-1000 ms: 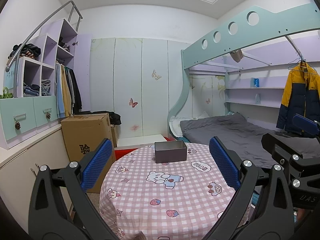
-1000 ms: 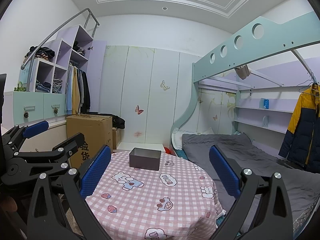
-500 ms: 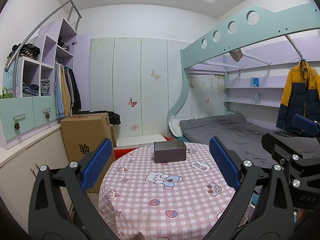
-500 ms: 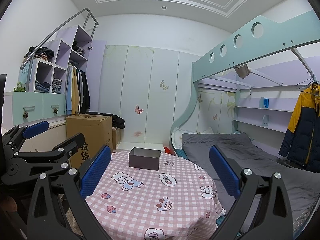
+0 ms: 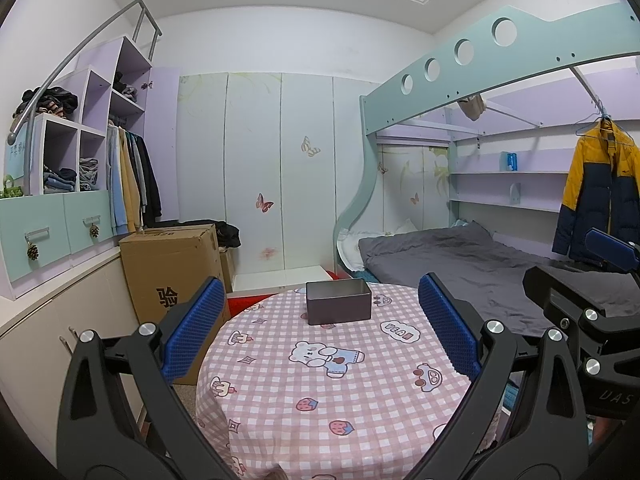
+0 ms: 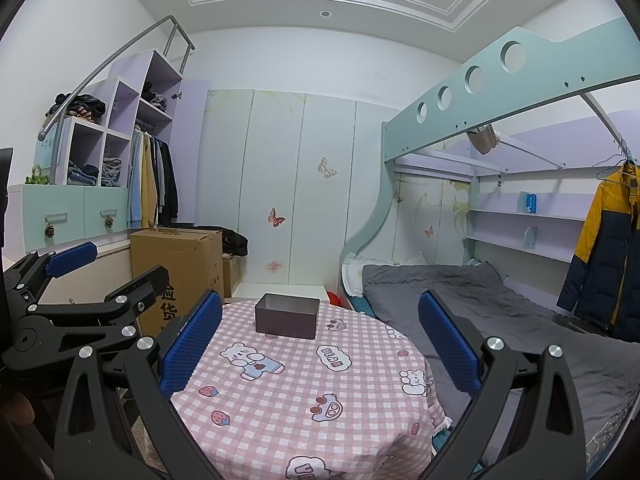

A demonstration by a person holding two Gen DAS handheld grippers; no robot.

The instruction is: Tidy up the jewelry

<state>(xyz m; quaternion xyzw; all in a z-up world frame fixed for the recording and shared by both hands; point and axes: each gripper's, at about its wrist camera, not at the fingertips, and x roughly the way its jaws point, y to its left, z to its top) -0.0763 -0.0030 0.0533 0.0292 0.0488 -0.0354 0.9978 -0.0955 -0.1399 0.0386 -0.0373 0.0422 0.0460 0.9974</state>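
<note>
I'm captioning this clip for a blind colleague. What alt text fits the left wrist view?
The left gripper, open and empty, is held over a round table with a pink checked cartoon cloth, facing an open grey tin box at the far edge. The right gripper shows at the right edge; behind are a cardboard box and a bunk bed.

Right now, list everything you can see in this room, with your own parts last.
tin box: one, dark grey, open, far side of the table
table: one, round, pink checked cloth with cartoon prints
cardboard box: one, brown, on the floor left of the table
bed: one, grey bedding, under the teal loft frame
jacket: one, yellow and navy, hanging at right
hanging clothes: several, mixed colours, left wardrobe
left gripper: black, blue fingers, open
right gripper: black, blue fingers, open
No jewelry visible.
</note>
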